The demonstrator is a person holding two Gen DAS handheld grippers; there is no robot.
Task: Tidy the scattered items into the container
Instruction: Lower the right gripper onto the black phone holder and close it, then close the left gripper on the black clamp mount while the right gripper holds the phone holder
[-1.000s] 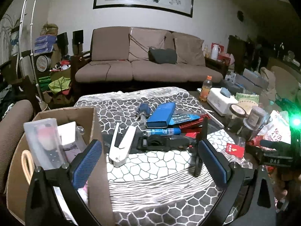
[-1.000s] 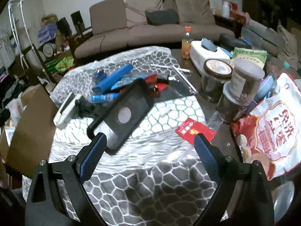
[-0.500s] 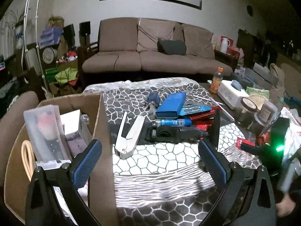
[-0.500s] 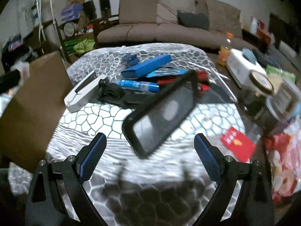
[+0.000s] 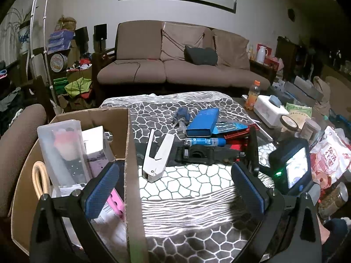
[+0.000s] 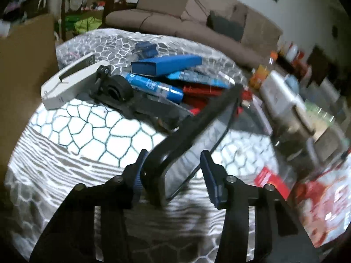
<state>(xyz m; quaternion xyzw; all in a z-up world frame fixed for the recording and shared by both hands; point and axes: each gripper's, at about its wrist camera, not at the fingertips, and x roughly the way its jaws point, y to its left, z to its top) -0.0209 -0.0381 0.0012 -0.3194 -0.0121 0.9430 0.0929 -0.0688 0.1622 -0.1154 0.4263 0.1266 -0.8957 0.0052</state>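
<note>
A black mirror on a clamp mount (image 6: pixel 197 129) stands tilted on the patterned cloth (image 6: pixel 72 140). My right gripper (image 6: pixel 173 175) has its fingers around the mirror's lower end; the left finger touches it, the right one shows a small gap. Behind lie a white hole punch (image 5: pixel 156 153), a blue box (image 5: pixel 203 121), a blue tube (image 5: pixel 205 141) and red pieces (image 5: pixel 237 134). My left gripper (image 5: pixel 173 191) is open and empty, straddling the right wall of the cardboard box (image 5: pixel 131 175). The box holds a clear plastic case (image 5: pixel 62 151) and other items.
Jars (image 5: pixel 289 123), a white tissue box (image 5: pixel 271 110), an orange bottle (image 5: pixel 252 94) and a red snack bag (image 5: pixel 331 153) crowd the table's right side. A red card (image 6: pixel 271 180) lies on the cloth. A brown sofa (image 5: pixel 182 65) stands behind.
My right gripper has moved in onto the mirror's lower end and narrowed around it. The left gripper has shifted a little left over the box wall, still open.
</note>
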